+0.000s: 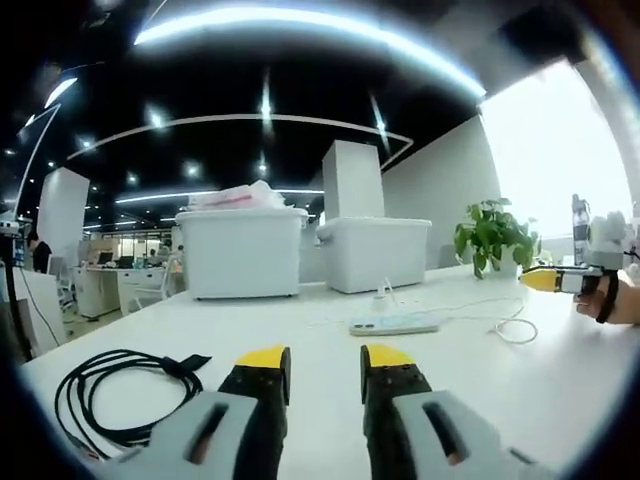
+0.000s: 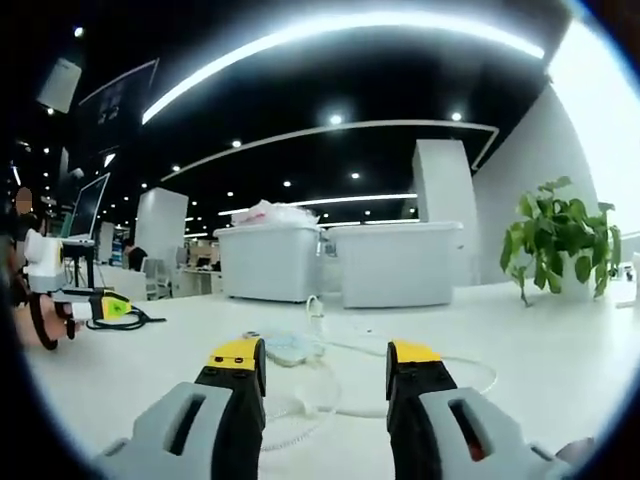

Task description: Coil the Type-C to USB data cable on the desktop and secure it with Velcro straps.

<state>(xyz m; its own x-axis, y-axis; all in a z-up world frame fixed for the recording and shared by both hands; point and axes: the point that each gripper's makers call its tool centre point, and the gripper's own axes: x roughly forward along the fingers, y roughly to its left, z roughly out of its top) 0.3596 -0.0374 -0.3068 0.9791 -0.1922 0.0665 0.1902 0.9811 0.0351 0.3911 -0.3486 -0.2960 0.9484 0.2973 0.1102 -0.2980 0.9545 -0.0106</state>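
A black data cable (image 1: 105, 390) lies in loose loops on the white desk (image 1: 300, 330) at the lower left of the left gripper view, one end with a flat black tab (image 1: 190, 362) pointing right. My left gripper (image 1: 325, 360) hovers open just right of it, with nothing between its yellow-tipped jaws. My right gripper (image 1: 548, 280) enters from the far right, held by a hand. In the right gripper view my right gripper (image 2: 326, 355) stands open over the desk. The left gripper (image 2: 116, 306) appears at the far left with the black cable (image 2: 145, 320) behind it.
A white power strip (image 1: 393, 325) with a white cord (image 1: 505, 325) lies mid-desk, and sits just ahead of the right jaws (image 2: 285, 348). Two white bins (image 1: 240, 250) (image 1: 375, 250) stand at the back. A potted plant (image 1: 495, 235) is at the right.
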